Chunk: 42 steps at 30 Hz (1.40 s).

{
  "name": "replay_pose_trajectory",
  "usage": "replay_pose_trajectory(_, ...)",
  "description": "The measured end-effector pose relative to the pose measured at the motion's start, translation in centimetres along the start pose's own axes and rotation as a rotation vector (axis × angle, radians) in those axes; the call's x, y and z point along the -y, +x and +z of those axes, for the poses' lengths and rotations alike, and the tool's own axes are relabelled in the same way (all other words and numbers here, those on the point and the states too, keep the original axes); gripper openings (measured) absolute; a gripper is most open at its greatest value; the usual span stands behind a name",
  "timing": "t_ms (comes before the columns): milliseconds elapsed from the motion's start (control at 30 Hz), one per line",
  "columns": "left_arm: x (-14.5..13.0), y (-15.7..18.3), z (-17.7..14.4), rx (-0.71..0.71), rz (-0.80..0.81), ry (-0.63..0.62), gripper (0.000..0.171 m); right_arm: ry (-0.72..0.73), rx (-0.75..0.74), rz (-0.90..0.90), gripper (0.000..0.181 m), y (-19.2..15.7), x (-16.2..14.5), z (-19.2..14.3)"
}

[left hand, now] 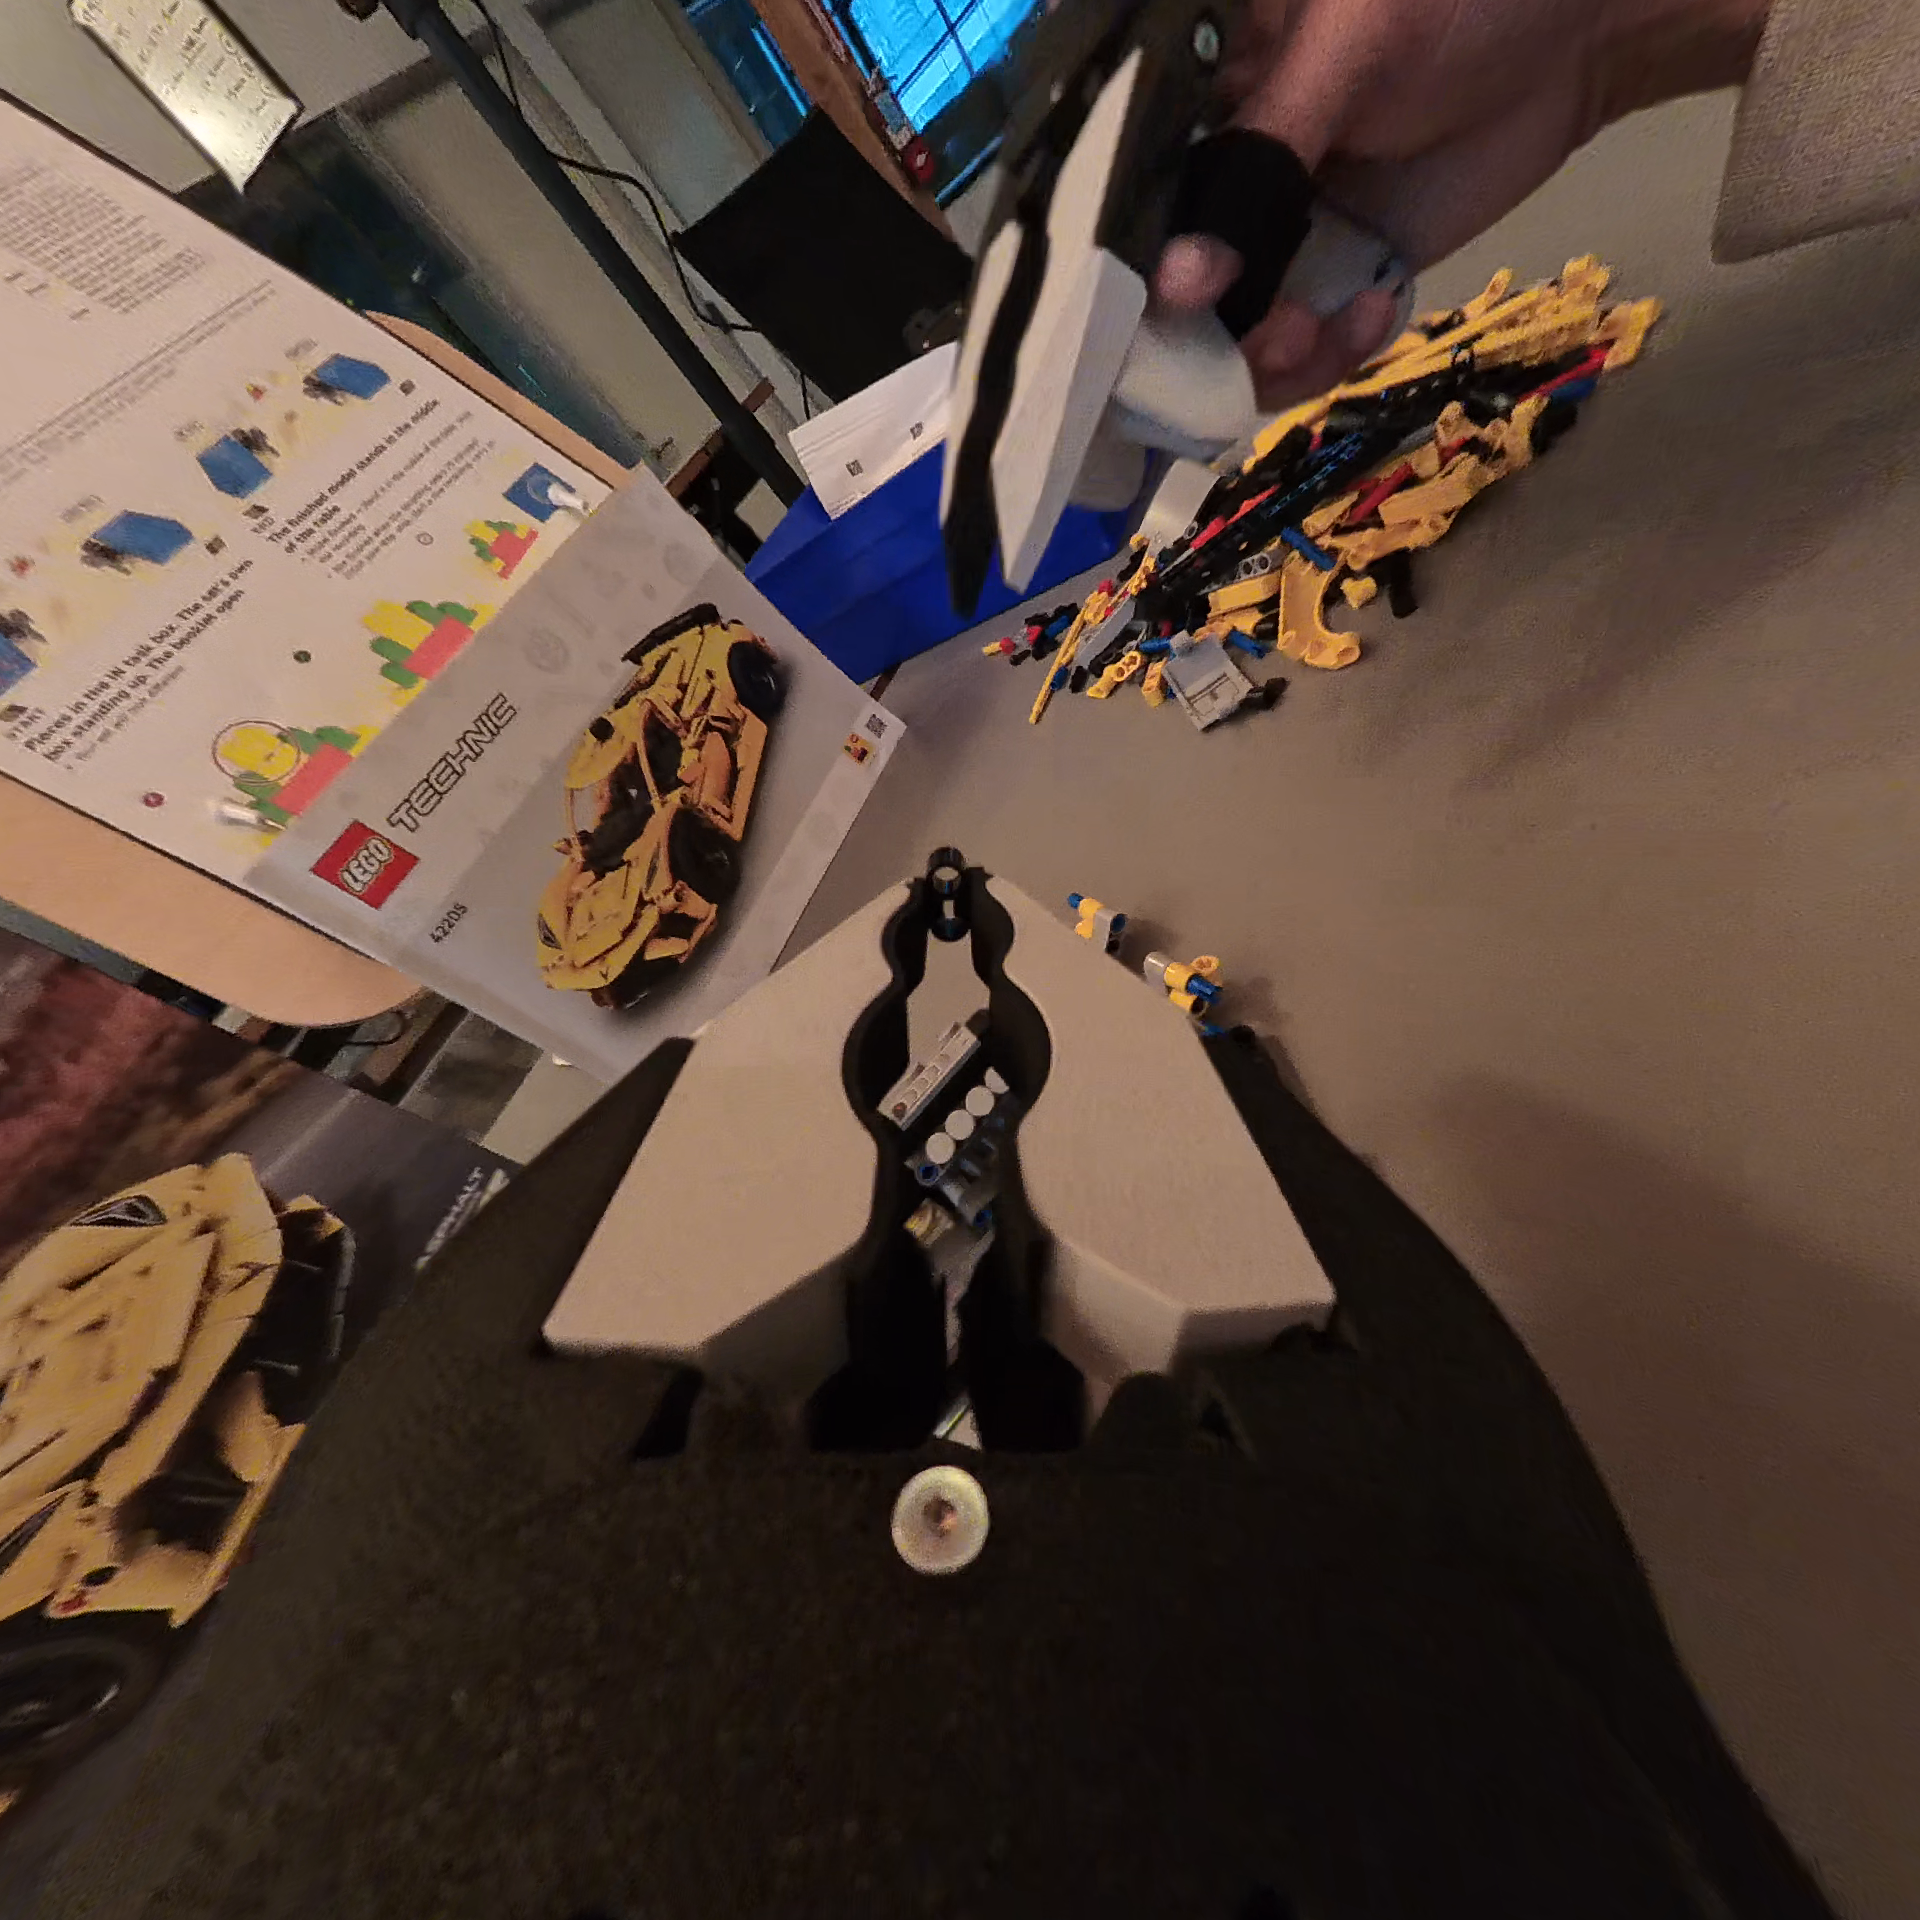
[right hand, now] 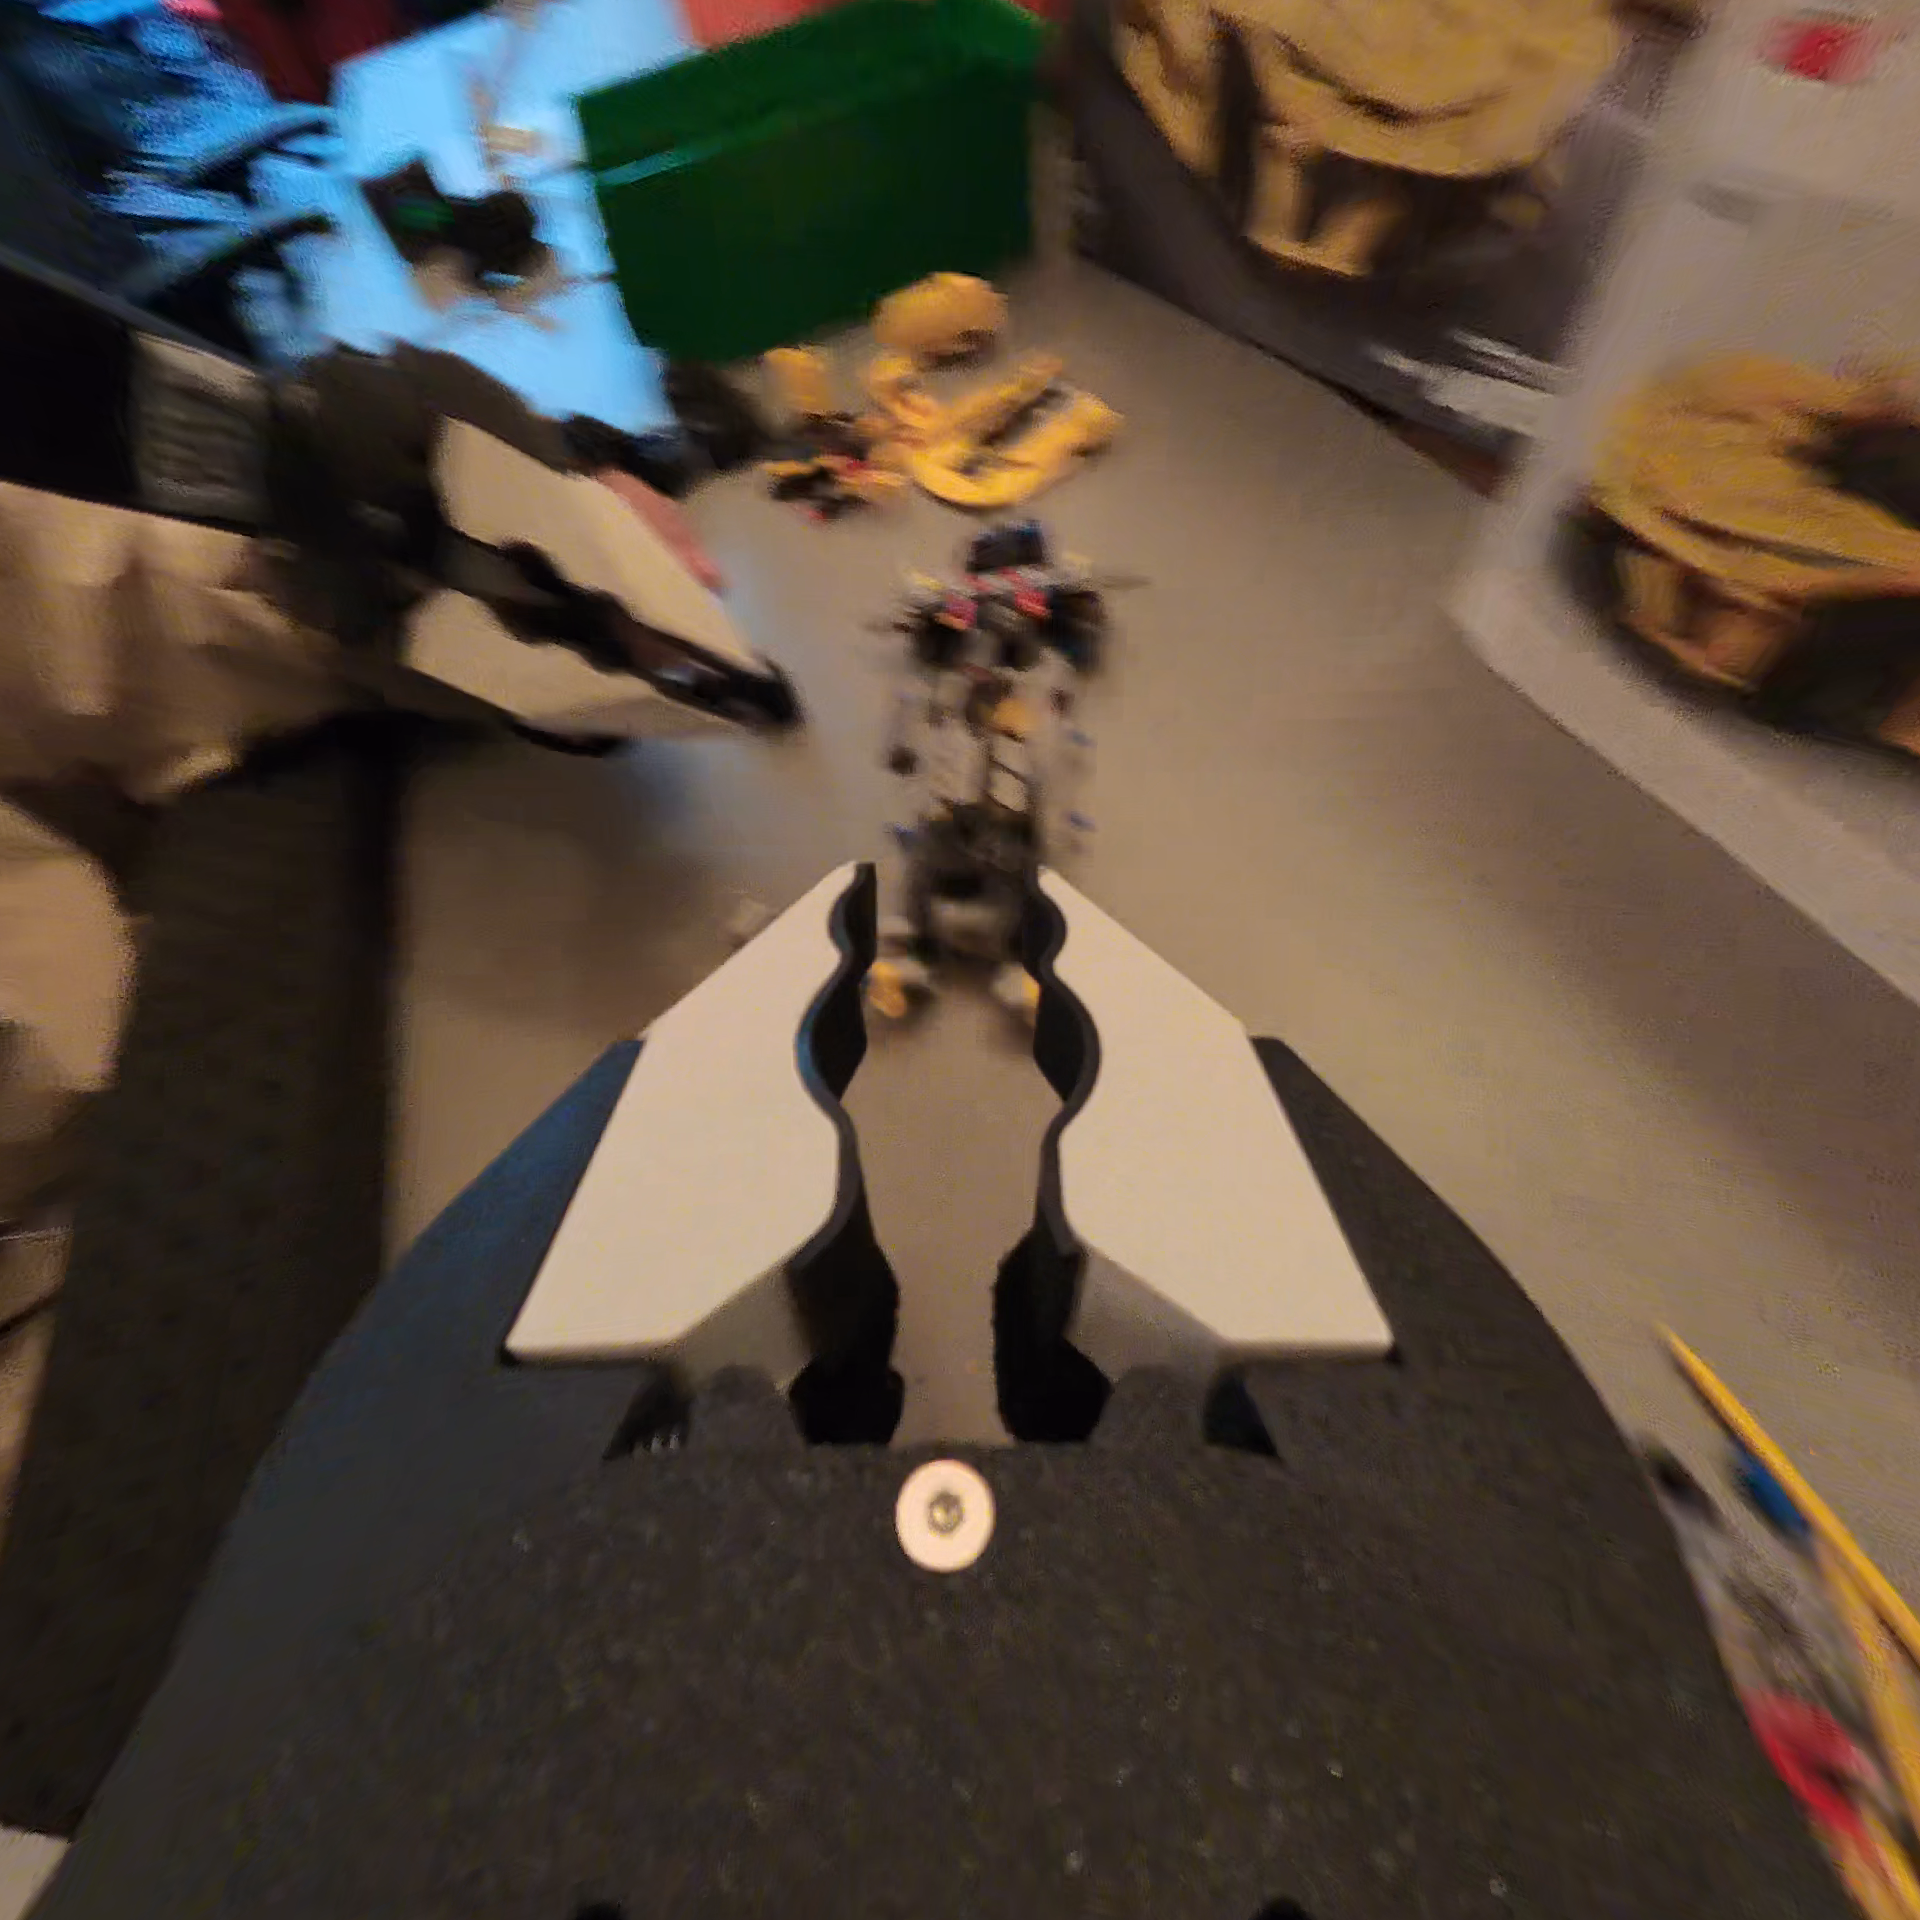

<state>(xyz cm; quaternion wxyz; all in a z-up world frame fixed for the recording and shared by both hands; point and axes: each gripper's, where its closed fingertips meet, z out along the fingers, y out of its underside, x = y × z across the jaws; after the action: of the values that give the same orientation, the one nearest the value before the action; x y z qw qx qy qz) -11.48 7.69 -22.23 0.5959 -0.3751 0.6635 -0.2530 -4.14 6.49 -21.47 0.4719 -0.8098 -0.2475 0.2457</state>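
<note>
The left gripper (left hand: 945, 883) sits nearest the camera, its fingers pinched together on a small black connector piece (left hand: 945, 871) at the tips, above a grey table (left hand: 1558, 1039). A booklet (left hand: 582, 790) lies left, a yellow parts pile (left hand: 1351, 499) and blue bin (left hand: 883, 582) beyond. The right gripper (right hand: 951, 894) hangs with jaws apart, empty, just short of a blurred part-built model (right hand: 987, 707); a green bin (right hand: 810, 177) stands behind.
</note>
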Motion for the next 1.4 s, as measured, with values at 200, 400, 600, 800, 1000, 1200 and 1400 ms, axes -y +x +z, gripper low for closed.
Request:
replay_pose_trajectory(200, -2.2, -0.6, 0.8, 0.053, 0.005, -0.126, 0.007, -0.038, 0.159, 0.022, 0.024, -4.6, 0.9, 6.2)
replay_pose_trajectory(400, -3.4, -0.9, 1.4, 0.11, 0.089, -0.209, 0.007, -0.01, 0.067, 0.108, 0.018, -2.9, 1.4, 7.9)
replay_pose_trajectory(600, -3.5, -0.3, 1.7, 0.1, 0.118, -0.227, 0.007, -0.035, 0.107, 0.151, 0.01, -3.4, 0.6, 8.4)
replay_pose_trajectory(800, -3.5, -1.5, 1.4, 0.146, 0.057, -0.23, 0.007, -0.062, 0.107, 0.149, 0.0, -3.0, 0.0, 7.7)
replay_pose_trajectory(1000, -3.6, -1.1, 1.5, 0.143, 0.124, -0.245, 0.007, -0.01, 0.107, 0.145, 0.02, -3.3, 0.9, 8.3)
replay_pose_trajectory(1200, -3.3, -1.0, 1.5, 0.15, 0.14, -0.241, 0.007, -0.019, 0.108, 0.13, 0.004, -3.4, 0.8, 8.4)
replay_pose_trajectory(1400, -3.7, -1.0, 1.5, 0.149, 0.146, -0.264, 0.007, -0.021, 0.106, 0.138, 0.009, -3.5, 0.8, 8.8)
